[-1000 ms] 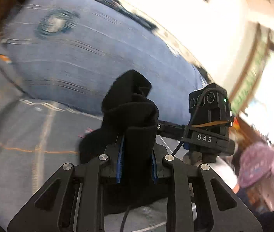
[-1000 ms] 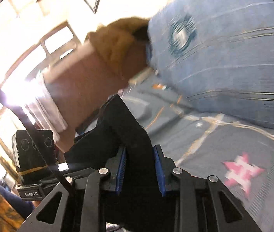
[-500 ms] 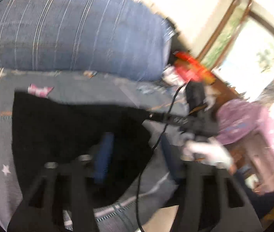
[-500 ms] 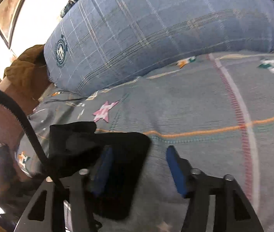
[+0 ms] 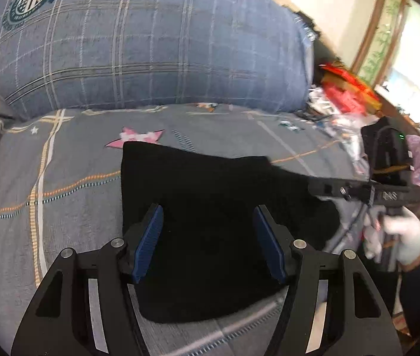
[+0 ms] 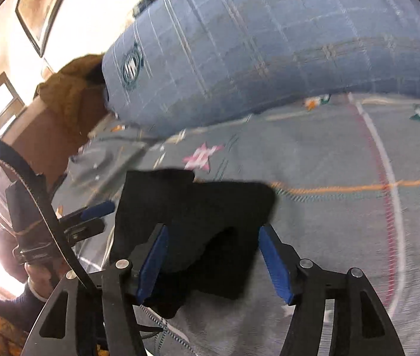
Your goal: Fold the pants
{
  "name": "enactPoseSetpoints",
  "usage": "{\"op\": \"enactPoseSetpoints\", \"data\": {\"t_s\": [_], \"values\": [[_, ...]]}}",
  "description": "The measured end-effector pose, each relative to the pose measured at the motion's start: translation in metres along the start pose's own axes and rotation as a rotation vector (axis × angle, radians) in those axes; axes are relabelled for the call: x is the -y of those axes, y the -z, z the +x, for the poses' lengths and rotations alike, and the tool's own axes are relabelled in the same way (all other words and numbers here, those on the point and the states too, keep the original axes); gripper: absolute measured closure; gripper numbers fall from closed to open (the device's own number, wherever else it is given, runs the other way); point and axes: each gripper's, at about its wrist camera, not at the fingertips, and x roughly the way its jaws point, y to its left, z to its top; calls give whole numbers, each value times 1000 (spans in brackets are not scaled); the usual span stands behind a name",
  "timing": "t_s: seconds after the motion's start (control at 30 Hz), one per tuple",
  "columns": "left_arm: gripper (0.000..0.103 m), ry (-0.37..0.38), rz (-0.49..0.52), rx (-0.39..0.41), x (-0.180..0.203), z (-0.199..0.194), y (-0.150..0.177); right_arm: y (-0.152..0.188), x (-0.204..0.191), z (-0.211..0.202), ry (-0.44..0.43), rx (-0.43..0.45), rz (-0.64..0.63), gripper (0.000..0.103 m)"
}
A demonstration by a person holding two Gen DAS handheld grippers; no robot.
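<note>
Black pants (image 5: pixel 215 222) lie folded on the bed (image 5: pixel 61 178) at lower centre, left claw (image 5: pixel 208 237) released, right claw (image 6: pixel 214 259) opening clear of them; next likely smoothing or finishing.

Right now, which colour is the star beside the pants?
Pink star, clearest in the left wrist view.

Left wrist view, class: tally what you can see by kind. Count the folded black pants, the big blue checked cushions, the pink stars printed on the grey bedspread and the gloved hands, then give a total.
Black pants: 1
Blue checked cushion: 1
Pink star: 1
Gloved hand: 1
Total: 4
</note>
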Motion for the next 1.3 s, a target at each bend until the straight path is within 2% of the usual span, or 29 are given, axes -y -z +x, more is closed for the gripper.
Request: {"op": "enactPoseSetpoints", "data": {"t_s": [0.1, 0.13, 0.17, 0.2, 0.23, 0.27, 0.37, 0.43, 0.53, 0.57, 0.6, 0.67, 0.73, 0.77, 0.87, 0.97, 1.07, 1.2, 1.3], "values": [[40, -93, -15, -12, -4, 15, 2, 3, -1, 29, -40, -44, 9, 42], [40, -104, -24, -12, -6, 15, 3, 6, 0, 35, -42, -52, 8, 49], [40, -107, -37, -5, -7, 17, -1, 5, -3, 40, -43, -46, -8, 64], [40, -101, -44, 4, -7, 15, -1, 3, -6, 38, -43, -39, -33, 69], [40, -88, -50, 22, -7, 14, -7, -3, -13, 37, -30, -31, -78, 80], [40, -79, -53, 35, -6, 12, -12, -9, -20, 34, -23, -22, -117, 87], [40, -63, -57, 56, -4, 18, -24, -32, -49, 26, 41, 1, -282, 87], [40, -68, -65, 30, -6, 33, -23, -38, -57, 33, 96, -10, -340, 87], [40, -69, -80, 7, -7, 42, -17, -31, -51, 57, 266, -70, -434, 87], [40, -70, -77, 16, -6, 39, -16, -25, -38, 68, 292, -110, -400, 87], [40, -70, -78, 21, -6, 33, -16, -20, -28, 69, 269, -105, -354, 87], [40, -59, -110, 29, -11, 19, -16, -16, -12, 56, 198, -36, -253, 86], [40, -60, -131, 49, -16, 5, -15, -15, -7, 38, 196, -10, -201, 77], [40, -70, -138, 62, -18, -2, -14, -15, -8, 27, 206, -2, -187, 76], [40, -114, -158, 82, -25, -16, -7, -16, -29, 4, 95, 42, -195, 75], [40, -125, -159, 66, -23, -15, 5, -17, -65, 0, 27, 44, -297, 74], [40, -155, -127, 6, -15, 1, 21, -14, -84, 23, 37, -5, -368, 74], [38, -182, -78, 19, -7, 6, 29, 19, -79, 47, 169, -141, -434, 74], [35, -181, -74, 12, -6, 10, 27, 46, -63, 29, 171, -99, -406, 74]]}}
